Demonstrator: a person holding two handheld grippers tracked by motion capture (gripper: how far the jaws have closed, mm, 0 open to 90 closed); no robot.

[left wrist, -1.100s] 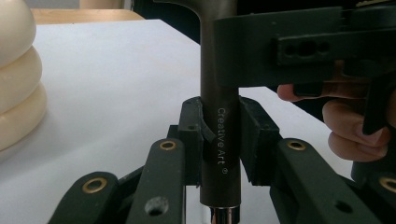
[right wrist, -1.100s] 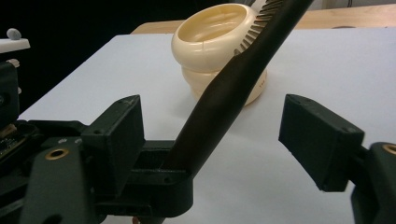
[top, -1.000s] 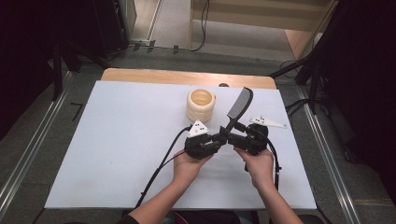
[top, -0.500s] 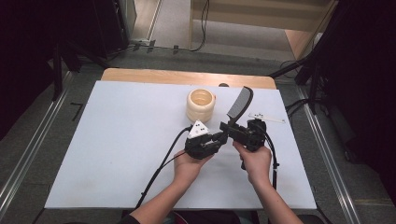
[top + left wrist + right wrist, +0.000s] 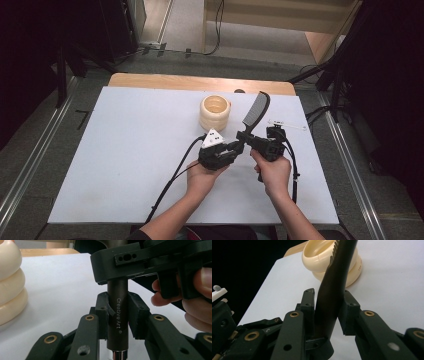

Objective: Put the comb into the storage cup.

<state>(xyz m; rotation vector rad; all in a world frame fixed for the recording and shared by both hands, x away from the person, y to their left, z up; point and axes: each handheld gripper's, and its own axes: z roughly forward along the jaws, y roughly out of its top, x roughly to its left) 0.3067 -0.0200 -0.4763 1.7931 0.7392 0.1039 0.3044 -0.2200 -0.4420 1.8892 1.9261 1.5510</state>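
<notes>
White table point(image 5: 125, 165), both tools gripping comb point(image 5: 255, 111)

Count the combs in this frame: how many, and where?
1. The black comb is held up over the white table, just right of the cream holder. Its handle sits between the jaws of the left gripper and the right gripper. None seems hidden.

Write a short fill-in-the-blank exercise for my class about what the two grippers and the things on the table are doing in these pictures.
1. Both the left gripper and the right gripper are shut on the black ____.
2. The comb's handle bears the words "Creative ____".
3. The cream holder stands on the ____ table cover.
4. The comb's toothed end points ____ from the person.

Missing words: comb; Art; white; away
</notes>
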